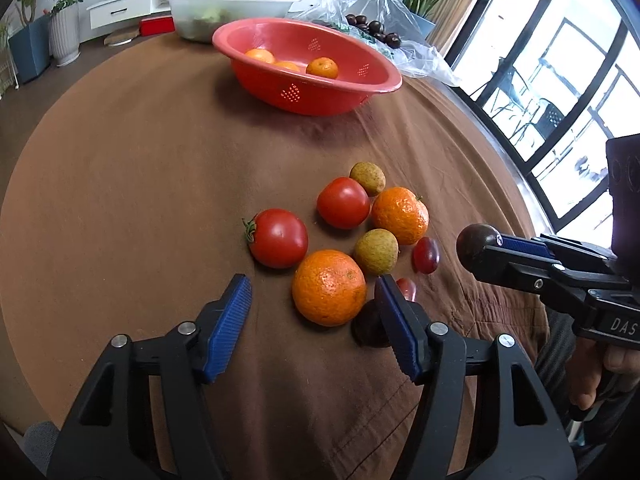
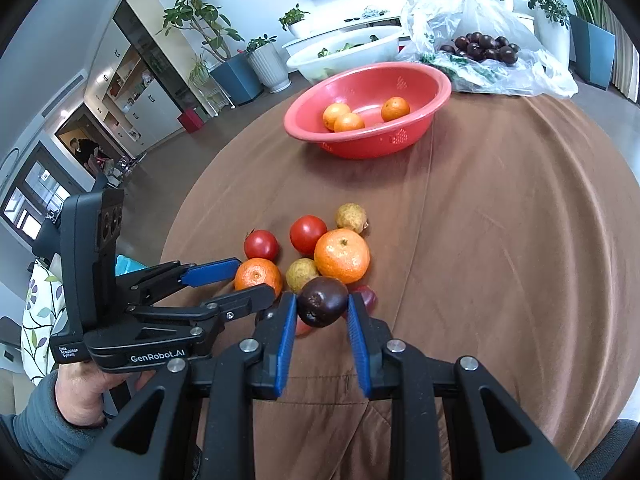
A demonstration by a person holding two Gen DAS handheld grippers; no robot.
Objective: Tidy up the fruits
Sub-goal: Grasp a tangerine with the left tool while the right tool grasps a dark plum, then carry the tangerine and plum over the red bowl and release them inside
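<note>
A loose pile of fruit lies on the brown tablecloth: two oranges [image 1: 329,287] [image 1: 400,215], two tomatoes [image 1: 279,238] [image 1: 343,202], two small yellow-green fruits [image 1: 376,251] and small red ones [image 1: 425,255]. My left gripper [image 1: 314,294] is open, its fingers on either side of the near orange, just short of it. My right gripper [image 2: 322,306] is shut on a dark purple plum [image 2: 323,306] and holds it above the pile; it also shows in the left wrist view [image 1: 476,245]. A red colander bowl [image 1: 360,80] holds three oranges.
Behind the red bowl stand a white tub [image 1: 224,4] with greens and a clear plastic bag [image 2: 492,52] of dark plums. The table edge curves at right by the windows [image 1: 560,100]. Potted plants [image 2: 264,60] stand on the floor beyond.
</note>
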